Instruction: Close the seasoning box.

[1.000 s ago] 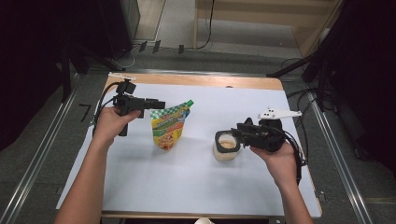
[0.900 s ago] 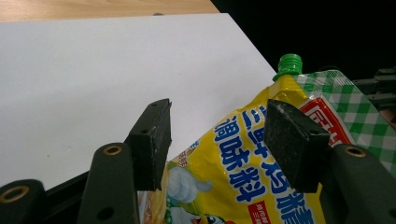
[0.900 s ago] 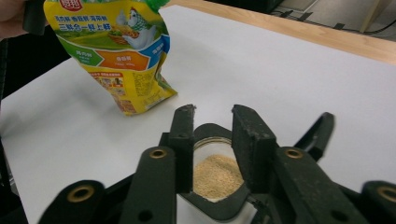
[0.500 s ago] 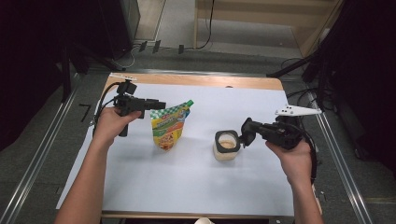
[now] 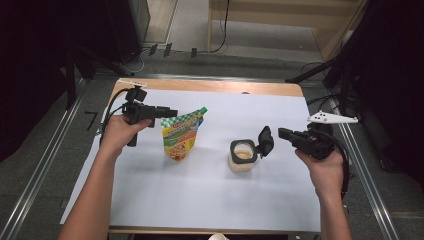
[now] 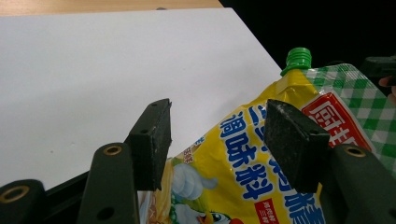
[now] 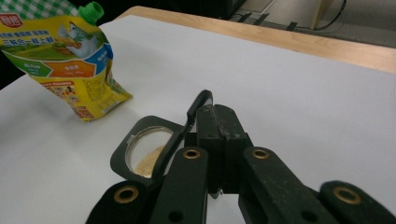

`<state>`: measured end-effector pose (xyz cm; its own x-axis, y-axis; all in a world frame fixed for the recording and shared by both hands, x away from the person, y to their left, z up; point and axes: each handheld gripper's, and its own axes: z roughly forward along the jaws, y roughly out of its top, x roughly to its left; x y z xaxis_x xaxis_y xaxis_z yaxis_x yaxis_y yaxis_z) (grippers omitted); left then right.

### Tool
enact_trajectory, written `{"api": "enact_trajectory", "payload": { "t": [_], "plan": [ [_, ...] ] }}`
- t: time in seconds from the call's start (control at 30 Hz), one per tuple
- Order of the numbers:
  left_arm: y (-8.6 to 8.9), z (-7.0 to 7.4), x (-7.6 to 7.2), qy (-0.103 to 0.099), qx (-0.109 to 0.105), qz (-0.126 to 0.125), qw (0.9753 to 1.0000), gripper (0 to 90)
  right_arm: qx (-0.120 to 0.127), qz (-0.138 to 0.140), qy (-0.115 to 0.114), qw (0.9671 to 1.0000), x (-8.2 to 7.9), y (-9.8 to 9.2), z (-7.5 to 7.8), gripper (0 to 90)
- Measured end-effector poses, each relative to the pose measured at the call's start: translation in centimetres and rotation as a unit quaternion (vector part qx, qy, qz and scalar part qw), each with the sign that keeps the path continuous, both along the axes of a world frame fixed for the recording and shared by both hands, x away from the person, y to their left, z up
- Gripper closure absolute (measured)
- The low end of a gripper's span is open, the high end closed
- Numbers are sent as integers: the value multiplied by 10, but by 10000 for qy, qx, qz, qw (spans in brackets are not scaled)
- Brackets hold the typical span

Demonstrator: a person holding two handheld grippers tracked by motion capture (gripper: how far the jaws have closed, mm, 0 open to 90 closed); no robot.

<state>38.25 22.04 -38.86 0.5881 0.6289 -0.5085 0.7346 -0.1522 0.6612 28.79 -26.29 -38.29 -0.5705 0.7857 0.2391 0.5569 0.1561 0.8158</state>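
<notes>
**Black grippers, bare forearms**

Left gripper [image 5: 167, 112] and right gripper [image 5: 285, 134] are matte black; blocky fingers [image 6: 152, 135] on arms with brass-ringed holes; black cables trail; grey three-cornered plates on top; forearms unsleeved.

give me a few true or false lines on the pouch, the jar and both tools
1. The jar has its flip lid open. True.
2. The pouch has a red cap. False: the cap is green.
3. The right tool has its jaws closed together. True.
4. The left tool is clamped shut on the pouch. False: its jaws stand apart, with the pouch just beyond them.
5. The jar is full to the brim. False: a little tan powder lies inside.
</notes>
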Motion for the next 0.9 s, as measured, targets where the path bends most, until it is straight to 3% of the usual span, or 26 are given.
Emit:
{"api": "enact_trajectory", "payload": {
  "t": [0.17, 0.53, 0.9],
  "plan": [
    [0, 0, 0, 1, -12, 1, 10000, 425, -2, 50, 218, 9998, 7, 5, -16, 900],
    [0, 0, 0, 18, 1, -8, 10000, 421, 22, 152, 469, 9988, 12, 17, -33, 900],
    [0, -1, 0, 24, 9, -12, 10000, 420, 83, 285, 535, 9981, 14, 27, -39, 900]
  ]
}}
